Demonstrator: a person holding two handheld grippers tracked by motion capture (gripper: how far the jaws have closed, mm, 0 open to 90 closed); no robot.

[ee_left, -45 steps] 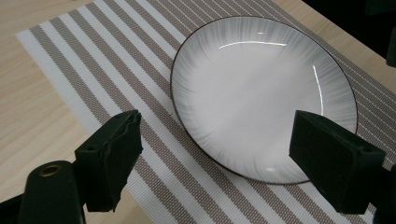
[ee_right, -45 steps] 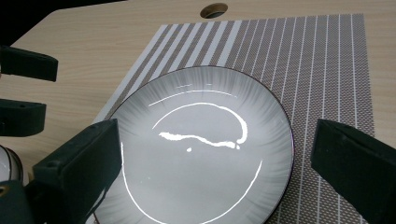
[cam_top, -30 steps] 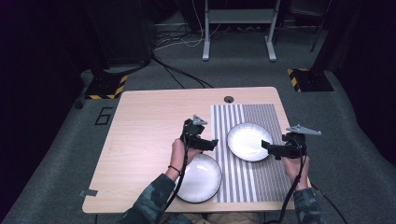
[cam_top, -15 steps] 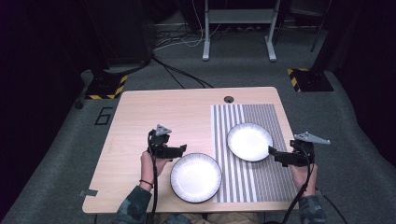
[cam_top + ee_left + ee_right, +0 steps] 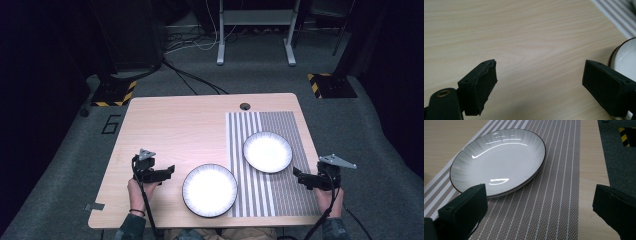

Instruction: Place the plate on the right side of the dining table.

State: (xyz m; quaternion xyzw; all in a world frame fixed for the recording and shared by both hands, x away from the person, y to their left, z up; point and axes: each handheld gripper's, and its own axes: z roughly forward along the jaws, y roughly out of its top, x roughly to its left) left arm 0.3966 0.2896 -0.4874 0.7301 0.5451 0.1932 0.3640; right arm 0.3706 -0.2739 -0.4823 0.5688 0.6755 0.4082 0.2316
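Plates [image 5: 209, 190] [image 5: 267, 152] are lying untouched — left gripper [image 5: 169, 171], jaws just widening, and right gripper [image 5: 298, 175] are both gaping open, holding nothing.

left gripper [image 5: 169, 171]: black body, grey three-cornered plate on top, black cable trailing back
right gripper [image 5: 298, 175]: black, same grey plate, black cable
fingers [image 5: 480, 86]: blocky matte black pads, small screw holes, one brass-coloured eyelet
sleeves [image 5: 131, 233]: dark mottled fabric
left wrist: thin dark band
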